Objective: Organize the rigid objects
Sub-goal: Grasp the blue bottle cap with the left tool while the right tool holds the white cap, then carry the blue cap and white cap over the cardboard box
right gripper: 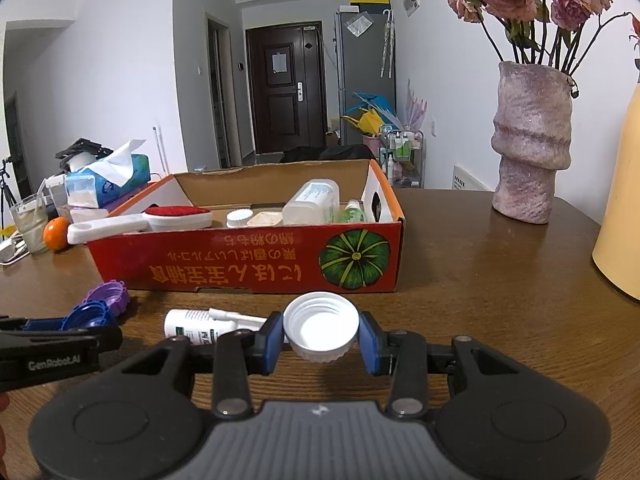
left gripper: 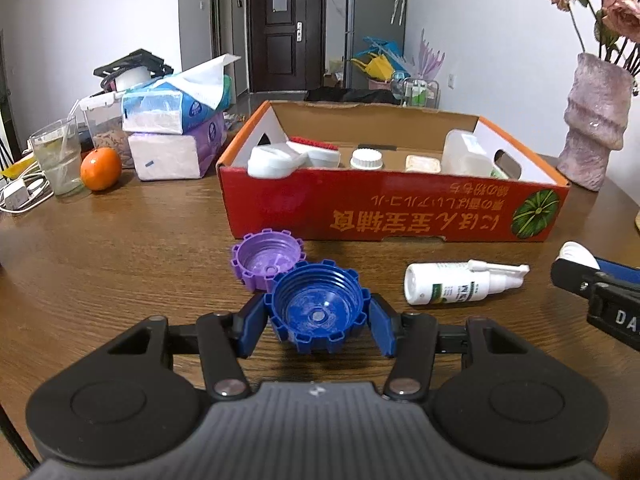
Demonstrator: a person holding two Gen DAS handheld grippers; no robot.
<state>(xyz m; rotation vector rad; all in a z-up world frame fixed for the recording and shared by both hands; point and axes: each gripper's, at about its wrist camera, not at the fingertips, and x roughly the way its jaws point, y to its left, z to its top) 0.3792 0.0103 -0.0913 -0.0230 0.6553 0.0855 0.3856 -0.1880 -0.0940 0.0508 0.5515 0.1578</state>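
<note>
A blue ridged cap (left gripper: pixel 318 312), open side up, sits between the blue pads of my left gripper (left gripper: pixel 318 322), which is shut on it low over the wooden table. Just behind it and touching it lies a purple cap (left gripper: pixel 266 260). A white spray bottle (left gripper: pixel 452 286) lies on its side to the right. My right gripper (right gripper: pixel 320 334) is shut on a white screw cap (right gripper: pixel 320 326), held open side up in front of the red cardboard box (right gripper: pixel 240 268). The box holds a brush, bottles and a small tub.
A pink vase (right gripper: pixel 528 148) with dried roses stands at the back right, and a yellow container (right gripper: pixel 620 220) at the far right edge. Tissue packs (left gripper: pixel 176 136), an orange (left gripper: pixel 100 169), a glass (left gripper: pixel 58 156) and cables crowd the back left.
</note>
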